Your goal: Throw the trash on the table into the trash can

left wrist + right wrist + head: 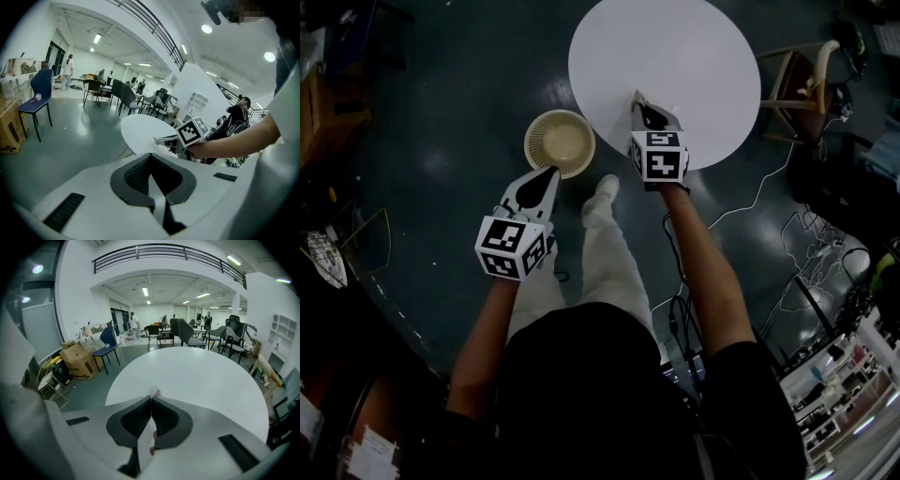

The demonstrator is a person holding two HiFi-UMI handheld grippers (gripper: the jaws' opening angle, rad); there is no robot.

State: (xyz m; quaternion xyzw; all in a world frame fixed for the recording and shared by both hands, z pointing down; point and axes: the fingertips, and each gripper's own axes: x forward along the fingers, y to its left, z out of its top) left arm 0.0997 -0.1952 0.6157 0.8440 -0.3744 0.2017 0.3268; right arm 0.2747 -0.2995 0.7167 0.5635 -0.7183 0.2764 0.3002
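Observation:
My right gripper (637,101) hangs over the near edge of the round white table (675,56). It is shut on a thin white scrap of wrapper with pink print (153,392), which pokes out just past the jaw tips (151,398). The tabletop (197,376) shows nothing else on it. A beige round trash can (560,142) stands on the dark floor, left of the table. My left gripper (551,172) is just short of the can's near rim, jaws shut (150,157), with nothing sticking out of them. The left gripper view shows the right gripper (161,139) beside the table (140,133).
A wooden chair (802,80) stands at the table's right, and white cables (806,253) trail over the floor there. The person's shoe (605,187) is close to the can. Cardboard boxes (77,357) and a blue chair (105,345) stand beyond the table.

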